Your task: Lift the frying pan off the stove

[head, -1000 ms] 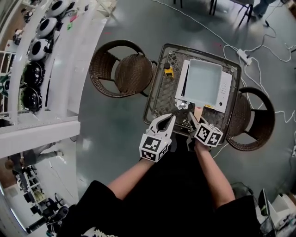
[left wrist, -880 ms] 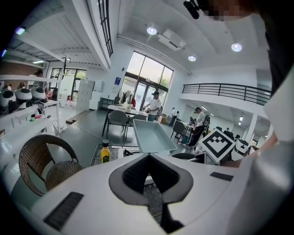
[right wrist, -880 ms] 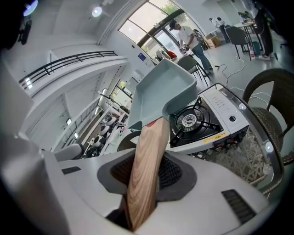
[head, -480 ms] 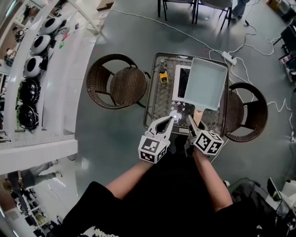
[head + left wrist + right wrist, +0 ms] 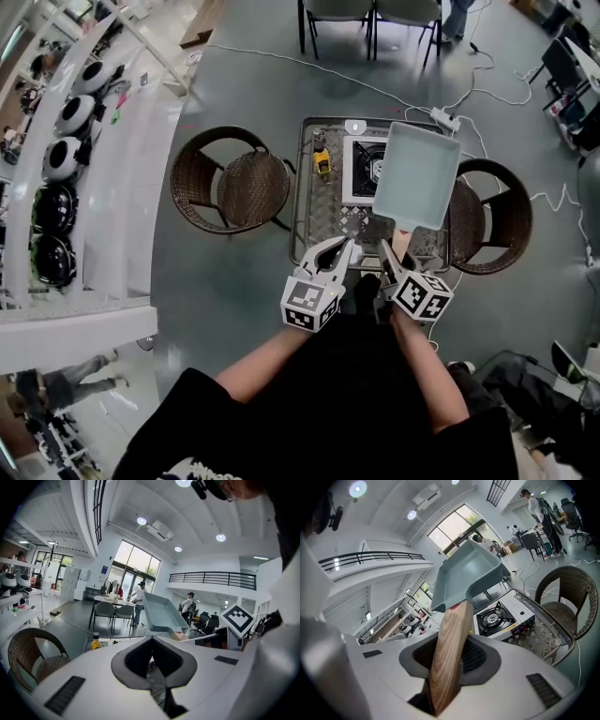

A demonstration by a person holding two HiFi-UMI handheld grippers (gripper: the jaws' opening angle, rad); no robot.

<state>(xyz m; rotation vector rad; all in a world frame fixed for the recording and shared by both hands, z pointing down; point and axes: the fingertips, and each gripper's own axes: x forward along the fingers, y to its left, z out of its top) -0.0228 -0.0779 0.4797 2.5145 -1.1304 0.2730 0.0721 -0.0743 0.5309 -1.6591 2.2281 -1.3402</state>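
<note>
The square pale-blue frying pan (image 5: 417,175) hangs in the air above the table, tilted, clear of the white portable stove (image 5: 361,169). Its wooden handle (image 5: 401,239) runs back into my right gripper (image 5: 394,258), which is shut on it. In the right gripper view the handle (image 5: 449,653) sits between the jaws, with the pan (image 5: 468,576) raised above and the stove's black burner (image 5: 499,618) uncovered below. My left gripper (image 5: 336,253) hovers open and empty over the table's near edge, left of the handle. In the left gripper view the pan (image 5: 161,613) shows ahead to the right.
The stove stands on a glass-topped table (image 5: 319,216) with a yellow bottle (image 5: 322,161) at its left. Wicker chairs stand to the left (image 5: 234,186) and right (image 5: 492,220). Cables and a power strip (image 5: 441,117) lie on the floor behind. People stand in the background.
The pan has risen off the stove with my right gripper on its handle, and the burner is now uncovered. My left gripper has stayed open beside it.
</note>
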